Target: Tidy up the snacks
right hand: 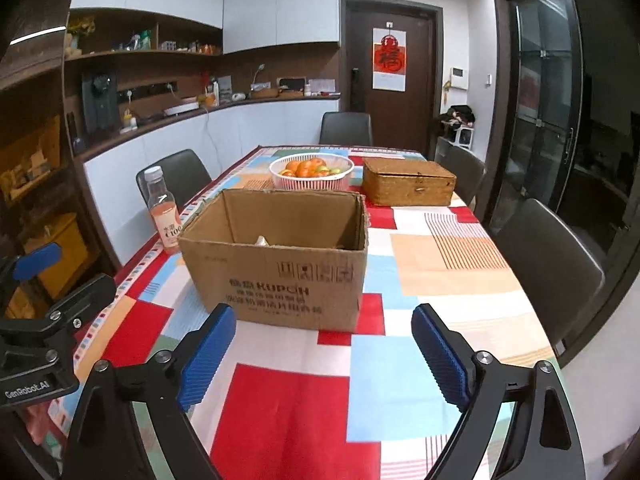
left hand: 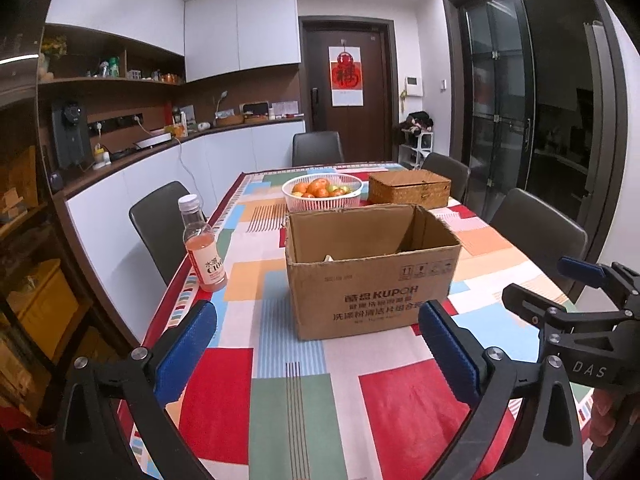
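On the near half of a long table under a patchwork tablecloth [left hand: 384, 400] of red, blue, green and peach blocks stands an open brown cardboard box [left hand: 372, 276]. Its long axis runs left to right across the table, and its mouth faces straight up, the top flaps folded out of the way. Its near face carries dark print, including the letters KUPOH and a row of handling symbols. Only a small pale tip of something shows above its near rim; the rest of what lies inside is hidden.

Left of the box, near the table's left edge, a clear bottle [left hand: 202, 242] of pink drink stands upright with a white cap. Beyond the box sits a white slotted basket [left hand: 322, 192] of orange and green fruit, and to its right a lidded woven box [left hand: 409, 189], closed.

Both tools hover over the near end of the table, short of the cardboard box. The left gripper [left hand: 320, 356] has its blue pads [left hand: 186, 356] spread wide with nothing between them; the right gripper [right hand: 324, 358] is likewise wide apart and empty. Dark chairs [right hand: 548, 264] line the table's sides.
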`<state>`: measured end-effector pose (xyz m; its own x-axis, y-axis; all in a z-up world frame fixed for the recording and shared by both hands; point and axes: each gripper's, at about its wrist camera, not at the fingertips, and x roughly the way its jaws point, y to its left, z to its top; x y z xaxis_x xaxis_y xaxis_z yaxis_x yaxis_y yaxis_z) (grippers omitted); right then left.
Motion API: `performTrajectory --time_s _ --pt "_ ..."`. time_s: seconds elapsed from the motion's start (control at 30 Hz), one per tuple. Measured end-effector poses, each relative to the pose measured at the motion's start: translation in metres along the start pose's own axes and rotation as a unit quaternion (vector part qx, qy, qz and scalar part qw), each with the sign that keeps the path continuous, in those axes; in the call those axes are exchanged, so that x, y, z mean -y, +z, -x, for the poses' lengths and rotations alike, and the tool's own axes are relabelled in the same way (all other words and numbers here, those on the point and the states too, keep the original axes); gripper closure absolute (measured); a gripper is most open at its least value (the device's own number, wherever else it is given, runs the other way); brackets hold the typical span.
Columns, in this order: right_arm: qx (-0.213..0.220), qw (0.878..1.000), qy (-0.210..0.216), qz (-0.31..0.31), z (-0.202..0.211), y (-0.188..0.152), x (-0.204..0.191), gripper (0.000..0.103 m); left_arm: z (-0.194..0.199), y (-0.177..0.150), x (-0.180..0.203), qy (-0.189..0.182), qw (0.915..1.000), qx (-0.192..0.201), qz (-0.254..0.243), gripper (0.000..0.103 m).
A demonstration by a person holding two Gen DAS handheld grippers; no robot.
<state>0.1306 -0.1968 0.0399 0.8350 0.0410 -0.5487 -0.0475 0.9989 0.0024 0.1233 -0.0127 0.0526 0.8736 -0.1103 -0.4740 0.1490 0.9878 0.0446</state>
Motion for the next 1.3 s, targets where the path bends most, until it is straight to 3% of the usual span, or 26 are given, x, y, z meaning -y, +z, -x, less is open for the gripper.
performTrajectory --time_s 0.5,1.3 --pt "0.033 0.999 -0.013 0.003 0.043 -0.017 -0.002 0.012 0.032 -0.009 0.004 0.005 0.9998 0.021 0.002 0.000" --pt "0.039 0.999 -0.014 0.005 0.052 -0.019 -0.003 0.012 0.045 -0.010 0.004 0.028 0.9987 0.044 -0.003 0.000"
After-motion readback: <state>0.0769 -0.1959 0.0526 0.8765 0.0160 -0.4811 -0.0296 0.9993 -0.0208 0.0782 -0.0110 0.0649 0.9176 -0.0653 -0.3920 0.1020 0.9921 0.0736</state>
